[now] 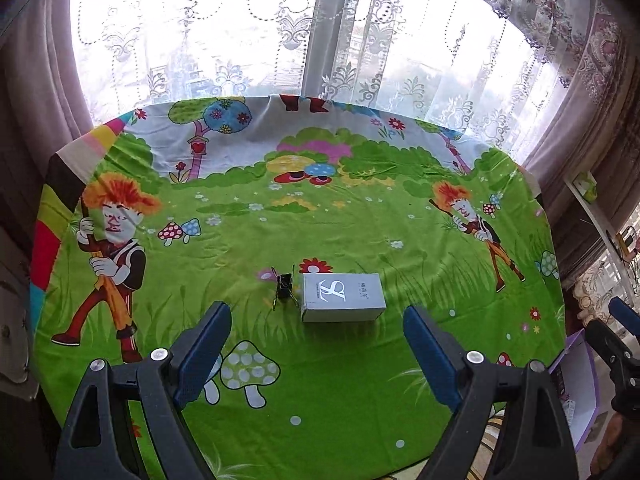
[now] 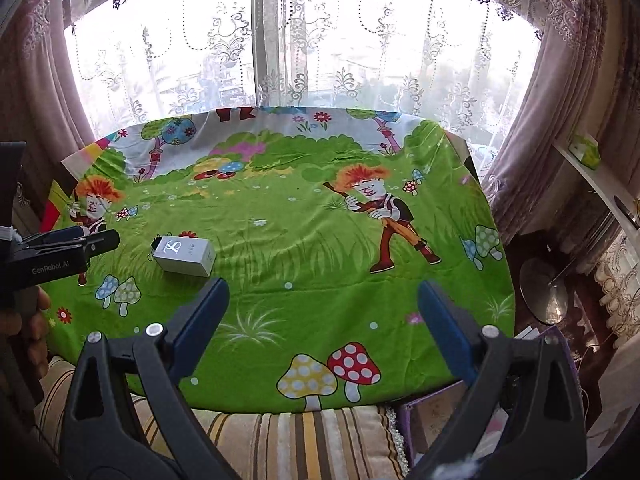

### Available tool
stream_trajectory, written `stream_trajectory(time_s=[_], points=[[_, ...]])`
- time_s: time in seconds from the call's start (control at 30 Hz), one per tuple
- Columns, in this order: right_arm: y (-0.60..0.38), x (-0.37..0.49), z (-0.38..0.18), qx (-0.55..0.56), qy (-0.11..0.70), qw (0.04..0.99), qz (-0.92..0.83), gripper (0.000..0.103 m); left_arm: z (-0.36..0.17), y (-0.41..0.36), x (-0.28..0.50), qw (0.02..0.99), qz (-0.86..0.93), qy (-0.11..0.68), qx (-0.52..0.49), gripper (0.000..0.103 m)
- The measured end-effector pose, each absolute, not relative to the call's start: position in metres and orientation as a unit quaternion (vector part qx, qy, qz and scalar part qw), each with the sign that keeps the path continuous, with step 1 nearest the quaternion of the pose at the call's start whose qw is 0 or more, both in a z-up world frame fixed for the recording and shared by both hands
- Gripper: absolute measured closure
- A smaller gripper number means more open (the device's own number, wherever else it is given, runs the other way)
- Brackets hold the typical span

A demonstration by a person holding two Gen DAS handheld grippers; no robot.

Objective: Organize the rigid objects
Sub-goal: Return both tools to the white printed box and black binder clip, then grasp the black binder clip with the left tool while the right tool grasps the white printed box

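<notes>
Two things lie on the table [image 1: 360, 400], which is draped in a green cartoon-print cloth [image 1: 320, 224]: a small grey box [image 1: 342, 297] with a large white logo on top, and a black binder clip [image 1: 285, 286] with its wire handles sticking up. We see them around the middle of the table, somewhat toward the near edge. The clip sits just beside the box's left end; we cannot tell whether the two touch. In the right wrist view the box [image 2: 185, 256] appears toward the table's left side, and the clip is mostly hidden behind it.

Our left gripper [image 1: 316, 344] hovers above the near part of the table with its blue-padded fingers spread wide, nothing between them; the box and clip lie ahead of the gap. Our right gripper [image 2: 322, 316] is likewise spread wide and empty, poised over the near edge of the table toward its right side, well apart from the box.

Beyond the far edge hang lace curtains [image 1: 240, 40] over a bright window. Below the near edge is a striped cushion [image 2: 280, 440], and a purple box [image 1: 576, 396] shows off the table's near right corner.
</notes>
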State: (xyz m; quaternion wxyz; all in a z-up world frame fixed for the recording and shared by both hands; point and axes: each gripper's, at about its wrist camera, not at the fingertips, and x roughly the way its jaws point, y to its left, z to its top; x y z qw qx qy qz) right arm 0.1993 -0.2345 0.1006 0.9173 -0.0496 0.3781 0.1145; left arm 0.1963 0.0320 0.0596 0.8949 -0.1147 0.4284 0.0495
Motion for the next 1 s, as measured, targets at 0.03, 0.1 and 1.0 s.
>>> stream_trajectory(time_s=[0.03,0.1,1.0], points=[[-0.225,0.203,0.100,-0.051,0.380,0.916,0.120,0.007,0.059,0.038,0.199,0.894,0.052,0.429,-0.122,0.014],[-0.207,0.211,0.097,-0.053,0.384,0.913,0.128,0.007,0.056,0.048,0.205,0.891,0.060,0.430,-0.132,0.014],[-0.051,0.285,-0.005,-0.063,0.486,0.856,0.168,0.007,-0.008,0.127,0.243,0.861,0.120,0.443,-0.218,0.025]])
